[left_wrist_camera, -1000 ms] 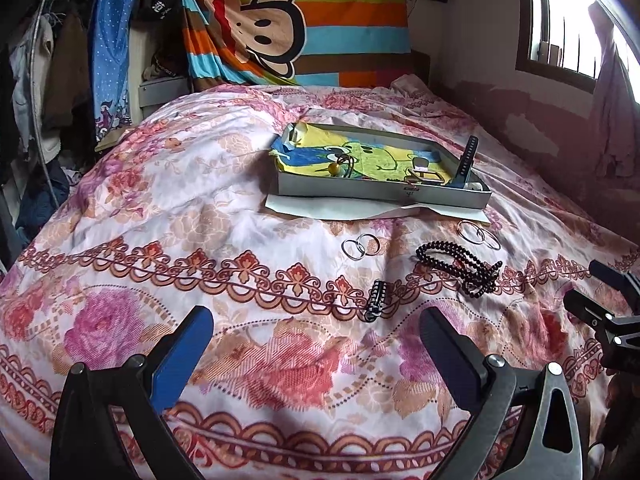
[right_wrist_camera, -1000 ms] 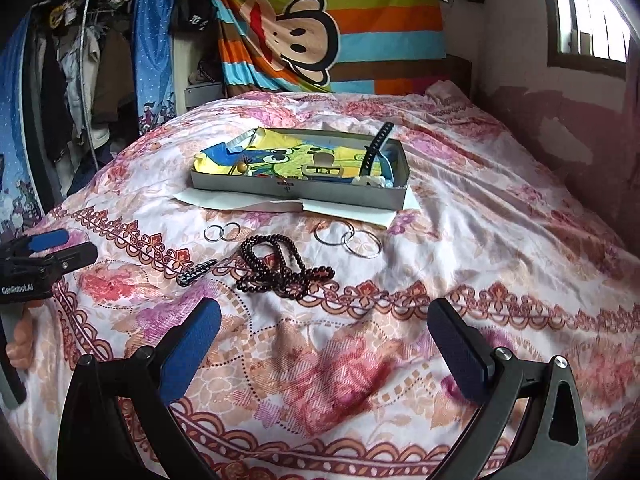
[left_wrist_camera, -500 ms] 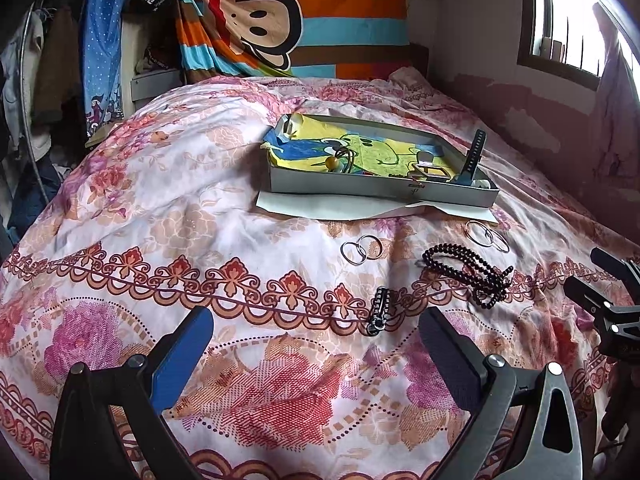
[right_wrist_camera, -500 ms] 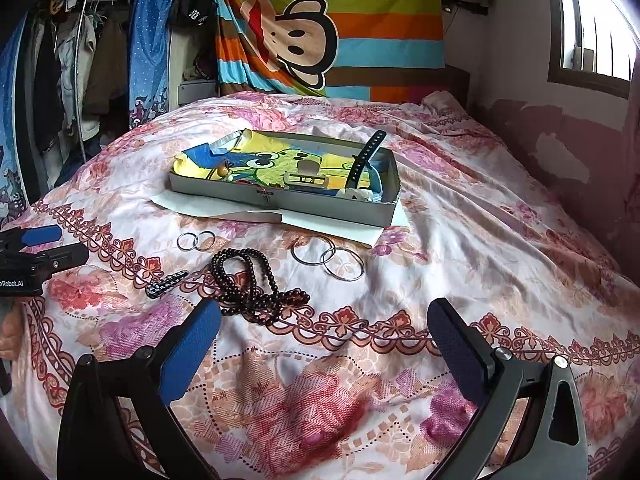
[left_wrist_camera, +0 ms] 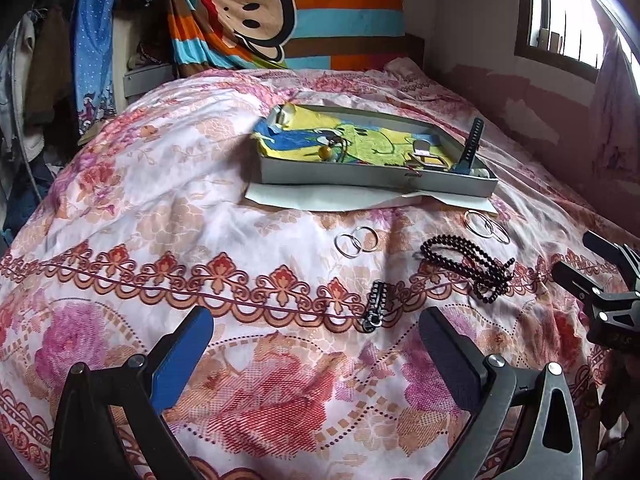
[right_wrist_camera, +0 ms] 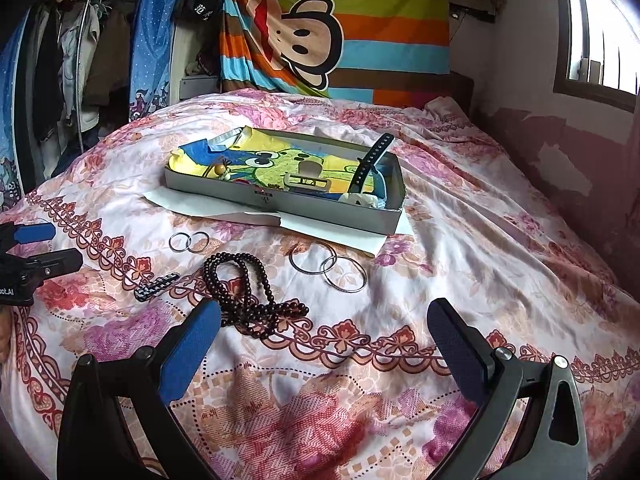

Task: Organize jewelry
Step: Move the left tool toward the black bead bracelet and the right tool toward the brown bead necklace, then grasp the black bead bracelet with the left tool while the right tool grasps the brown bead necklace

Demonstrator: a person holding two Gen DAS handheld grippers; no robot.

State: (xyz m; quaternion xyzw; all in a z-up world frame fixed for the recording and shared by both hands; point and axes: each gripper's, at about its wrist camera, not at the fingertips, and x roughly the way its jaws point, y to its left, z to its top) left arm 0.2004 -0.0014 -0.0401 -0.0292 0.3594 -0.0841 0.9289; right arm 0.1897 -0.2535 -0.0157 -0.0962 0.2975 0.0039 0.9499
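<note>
We hover both grippers, left gripper (left_wrist_camera: 314, 334) and right gripper (right_wrist_camera: 324, 328), fingers spread and empty, over the dark beaded necklace (right_wrist_camera: 248, 292) at centre frame, which we judge must next go into the grey metal tray (right_wrist_camera: 280, 200).

A bed (left_wrist_camera: 160, 208) filled most of the room and was covered by a pink and white floral bedspread (right_wrist_camera: 460, 240) with a scrolled border band. Behind the head of the bed hung a striped cloth (right_wrist_camera: 384, 28) in orange, blue, green and brown, printed with a cartoon monkey face. To the left stood a rack of hanging clothes (right_wrist_camera: 68, 64) and a blue dotted curtain (left_wrist_camera: 90, 40). The right-hand wall (left_wrist_camera: 460, 40) was pale, with patchy, worn paint lower down. A barred window (left_wrist_camera: 560, 8) in that wall admitted bright daylight.
</note>
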